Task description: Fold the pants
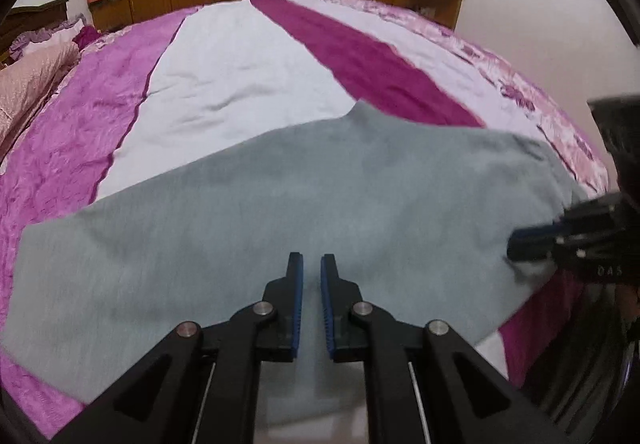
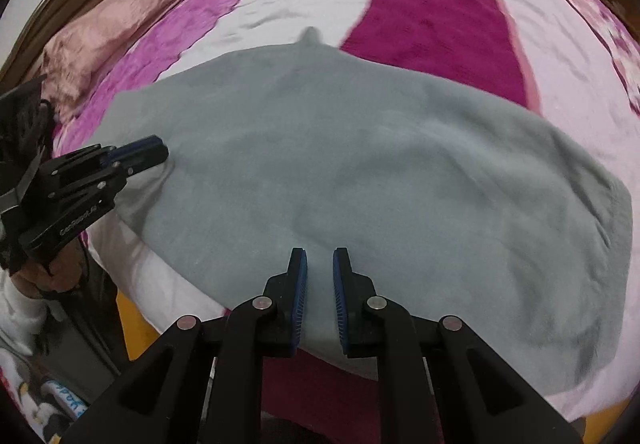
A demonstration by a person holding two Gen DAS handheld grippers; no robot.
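The grey pants (image 2: pixel 360 180) lie spread flat across the striped bedspread (image 1: pixel 248 68), folded lengthwise it seems, near the bed's edge. The left gripper (image 1: pixel 311 264) and right gripper (image 2: pixel 320 260) each pinch the near hem between narrow jaws, probably to carry that edge over for the next fold

White lettering runs along the black body of the left tongs (image 2: pixel 158 150) in the right wrist view, too blurred to read. On the right tongs (image 1: pixel 516 244), seen from the left wrist, faint characters look like "DAS", uncertain.
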